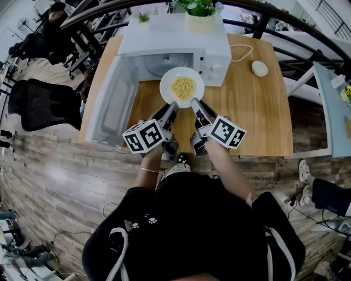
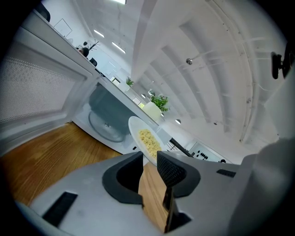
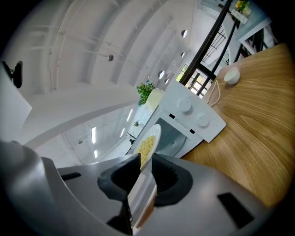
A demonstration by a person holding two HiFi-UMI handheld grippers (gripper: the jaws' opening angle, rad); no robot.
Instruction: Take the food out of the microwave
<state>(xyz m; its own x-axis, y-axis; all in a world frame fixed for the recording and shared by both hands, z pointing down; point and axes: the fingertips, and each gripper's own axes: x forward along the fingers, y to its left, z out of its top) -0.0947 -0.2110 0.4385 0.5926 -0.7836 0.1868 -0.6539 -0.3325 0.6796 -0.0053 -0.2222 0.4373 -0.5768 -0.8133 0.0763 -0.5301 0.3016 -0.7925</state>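
We are looking down over a person's shoulders as two hand-held grippers are holding a white plate [image 1: 166, 90] of yellow noodles [image 1: 182, 86] just outside a white microwave [image 1: 181, 41]. The plate is hovering over the wooden table [image 1: 258, 115] at the mouth of the open cavity, in front of the glass turntable [image 2: 107, 125] that we are seeing inside. The left gripper [image 1: 172, 105] is pinching the plate's near rim from the left, its jaws standing partly apart with only their tips closing on the edge. The right gripper [image 1: 193, 102] is clamping the same near rim just beside it, and in the right gripper view we are seeing the plate running edge-on between the dark pads [image 3: 164, 174], pressed on each side. The marker cubes are riding behind the jaws — one on the left gripper [image 1: 143, 136], one on the right [image 1: 226, 131] — close to the person's hands. The microwave door [image 1: 112, 99] is hanging wide open to the left, reaching out over the table's left part. A potted plant [image 1: 200, 13] is sitting on top of the microwave, and a small white corded object [image 1: 259, 68] is lying on the table to the oven's right, well apart from the plate. A black office chair [image 1: 44, 104] is standing on the wood-look floor left of the table.
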